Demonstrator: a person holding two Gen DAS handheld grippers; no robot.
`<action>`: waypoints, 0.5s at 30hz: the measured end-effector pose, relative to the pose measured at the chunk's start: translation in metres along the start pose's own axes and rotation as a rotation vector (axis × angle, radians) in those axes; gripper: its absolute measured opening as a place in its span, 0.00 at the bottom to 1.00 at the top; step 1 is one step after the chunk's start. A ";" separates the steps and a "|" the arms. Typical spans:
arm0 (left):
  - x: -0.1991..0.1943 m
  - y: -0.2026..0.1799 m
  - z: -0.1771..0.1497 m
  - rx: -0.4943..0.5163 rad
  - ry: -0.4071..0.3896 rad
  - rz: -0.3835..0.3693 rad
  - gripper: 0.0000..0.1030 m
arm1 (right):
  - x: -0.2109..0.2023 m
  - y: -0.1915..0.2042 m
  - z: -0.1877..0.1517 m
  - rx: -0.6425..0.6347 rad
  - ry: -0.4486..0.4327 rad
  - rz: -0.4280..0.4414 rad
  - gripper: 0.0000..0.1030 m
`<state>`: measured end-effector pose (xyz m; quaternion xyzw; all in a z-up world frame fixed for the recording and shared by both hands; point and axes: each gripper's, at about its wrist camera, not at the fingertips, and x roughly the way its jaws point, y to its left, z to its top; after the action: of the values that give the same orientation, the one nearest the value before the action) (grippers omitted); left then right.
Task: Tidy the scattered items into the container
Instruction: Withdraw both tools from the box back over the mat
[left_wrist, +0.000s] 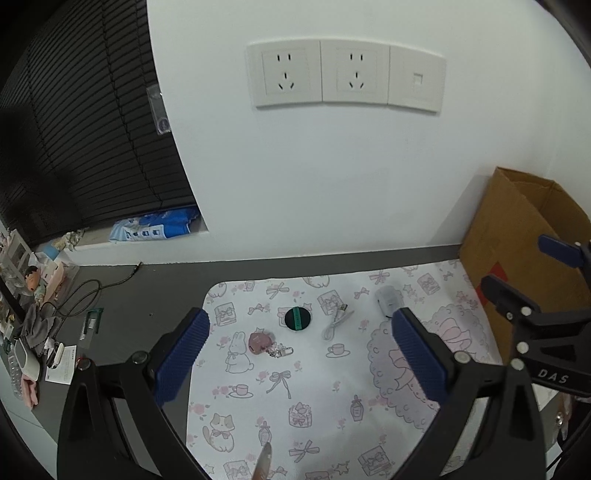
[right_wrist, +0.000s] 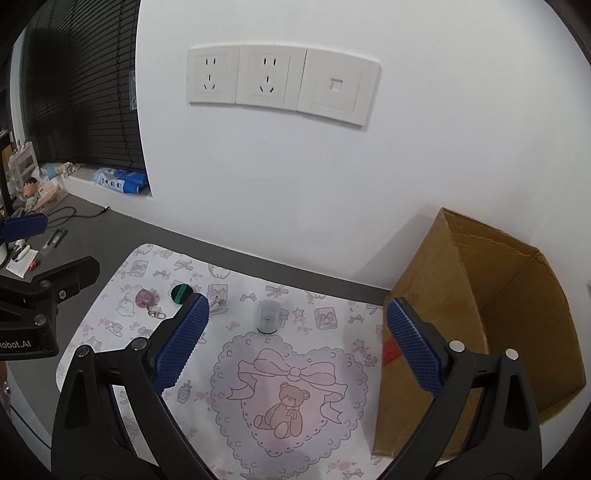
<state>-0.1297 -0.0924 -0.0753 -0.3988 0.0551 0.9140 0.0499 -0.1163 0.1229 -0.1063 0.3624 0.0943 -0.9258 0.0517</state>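
Grey adapter (right_wrist: 268, 315): lies far-centre ahead of right tongs (right_wrist: 297, 341) (nearer than left tongs (left_wrist: 301, 360)), cardboard box (right_wrist: 480, 314) rightward; both tongs spread, empty.

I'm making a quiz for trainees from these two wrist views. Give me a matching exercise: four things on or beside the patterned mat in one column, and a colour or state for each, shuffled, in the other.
Things:
1. cardboard box
2. round disc
3. keychain charm
4. cable

Descriptions:
A. pink, with a metal clasp attached
B. white, lying in a loose loop
C. brown, standing open at the mat's right edge
D. black with a green stripe across it

Pairs: 1-C, 2-D, 3-A, 4-B
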 end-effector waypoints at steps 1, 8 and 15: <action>0.007 -0.001 -0.001 0.005 0.009 -0.004 0.96 | 0.004 0.001 -0.001 0.000 0.005 0.000 0.95; 0.053 -0.014 -0.010 0.057 0.055 -0.047 0.96 | 0.050 0.001 -0.011 0.006 0.053 0.004 0.95; 0.111 -0.022 -0.021 0.074 0.110 -0.072 0.96 | 0.104 0.000 -0.028 0.001 0.112 -0.004 0.95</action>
<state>-0.1872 -0.0686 -0.1723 -0.4479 0.0771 0.8857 0.0944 -0.1739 0.1256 -0.1978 0.4133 0.0975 -0.9042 0.0445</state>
